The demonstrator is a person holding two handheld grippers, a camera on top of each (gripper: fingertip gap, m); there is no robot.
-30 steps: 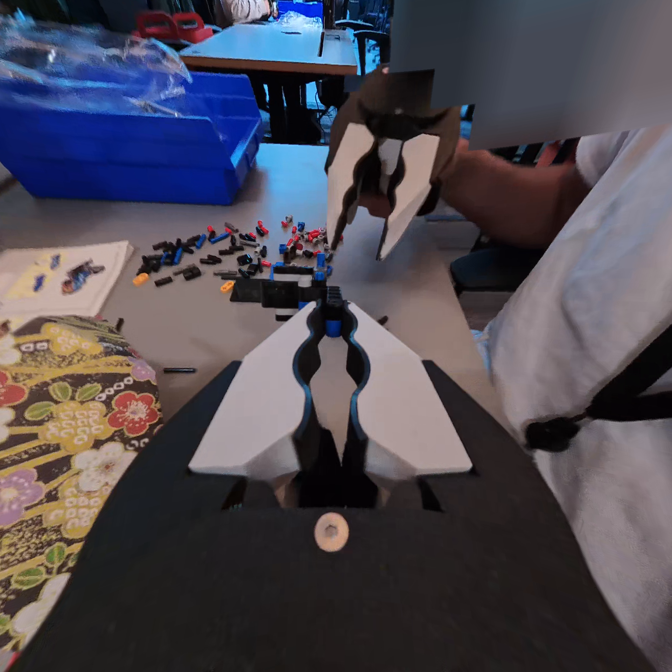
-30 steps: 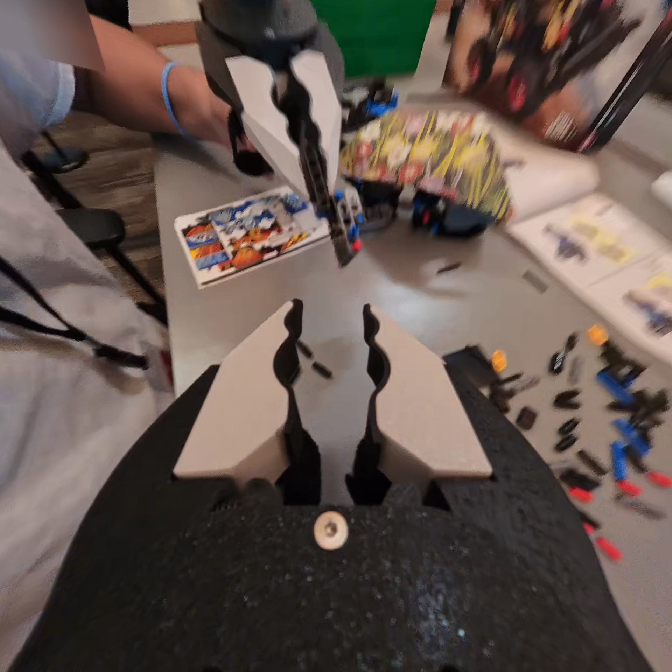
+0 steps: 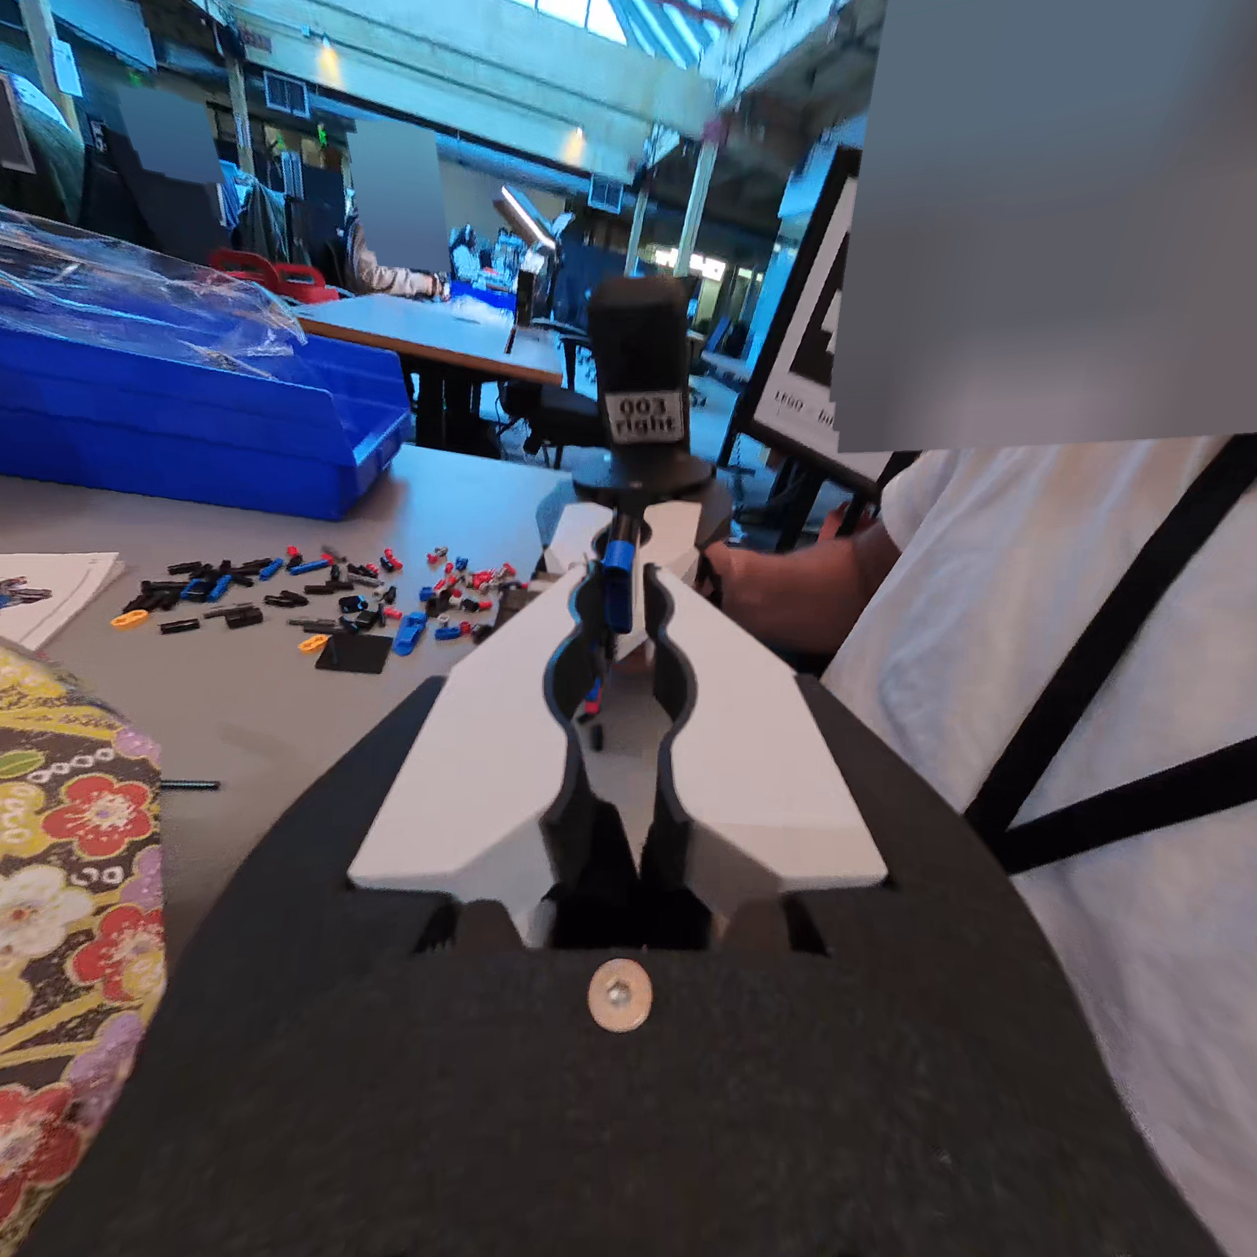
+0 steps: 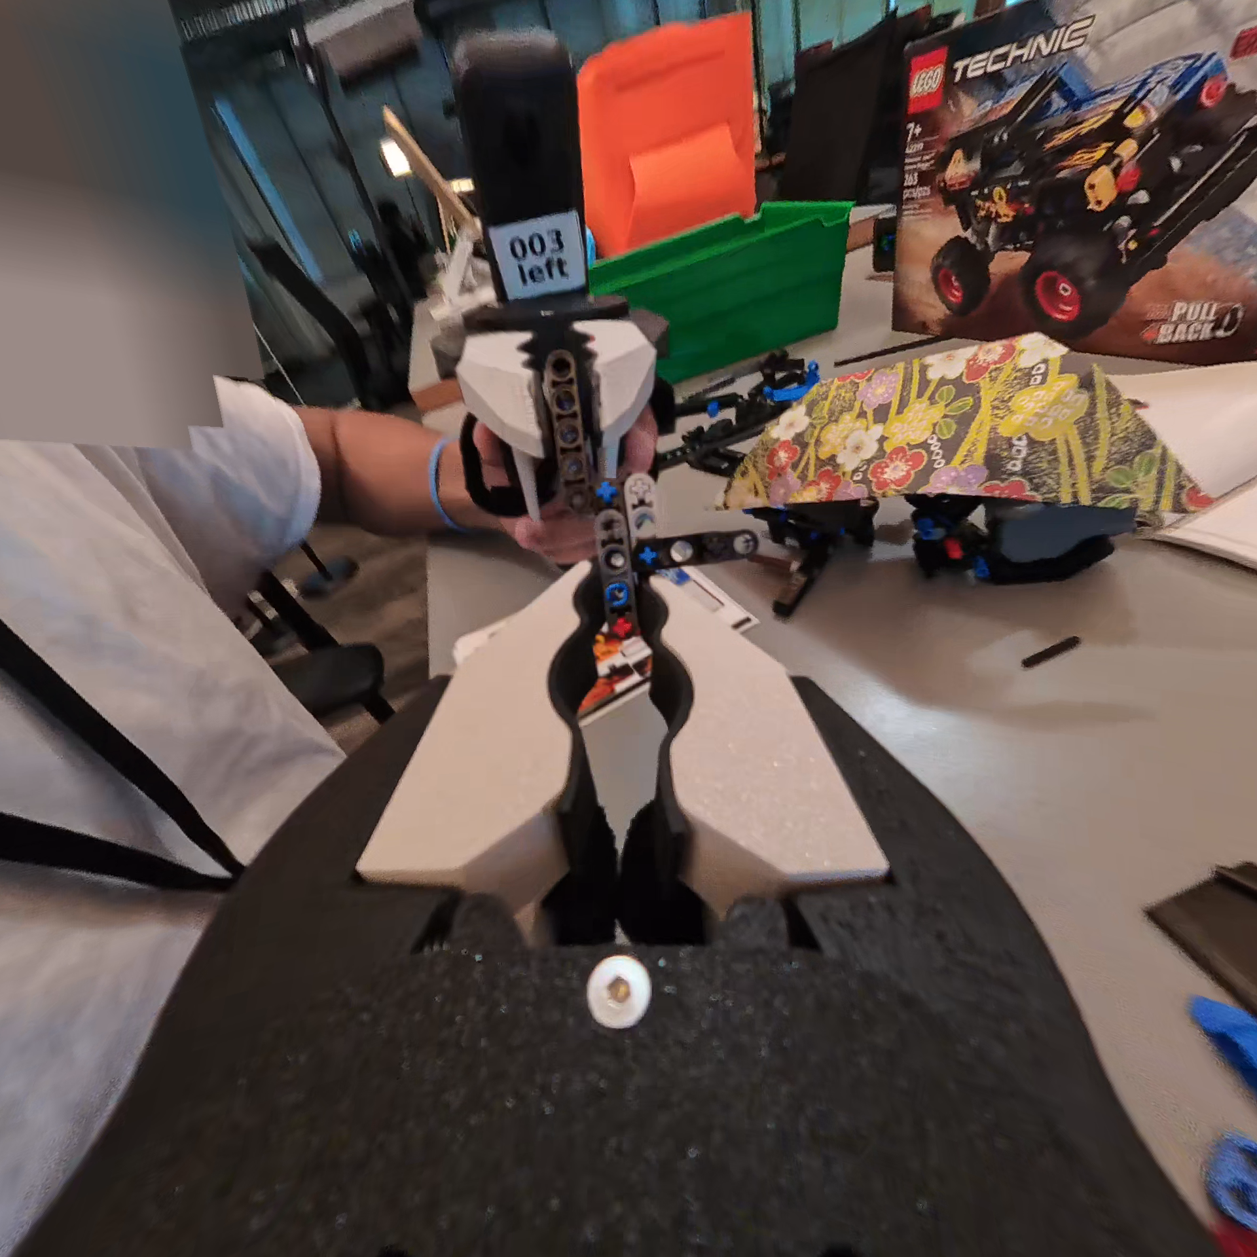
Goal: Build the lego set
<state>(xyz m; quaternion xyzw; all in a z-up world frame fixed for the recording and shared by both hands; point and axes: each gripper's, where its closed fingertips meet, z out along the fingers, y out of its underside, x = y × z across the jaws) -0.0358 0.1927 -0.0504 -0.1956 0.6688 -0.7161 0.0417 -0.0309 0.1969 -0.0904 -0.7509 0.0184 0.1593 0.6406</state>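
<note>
Gripping one lego assy [image 4: 615, 544] between them, off table: L claw [image 4: 568, 435] top end, R claw [image 4: 620, 598] bottom.

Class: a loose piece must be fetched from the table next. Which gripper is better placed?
Probably the right. The left gripper clamps the lego assembly by its upper beam. The right gripper only brackets its lower end, and the loose pieces lie on its side.
</note>
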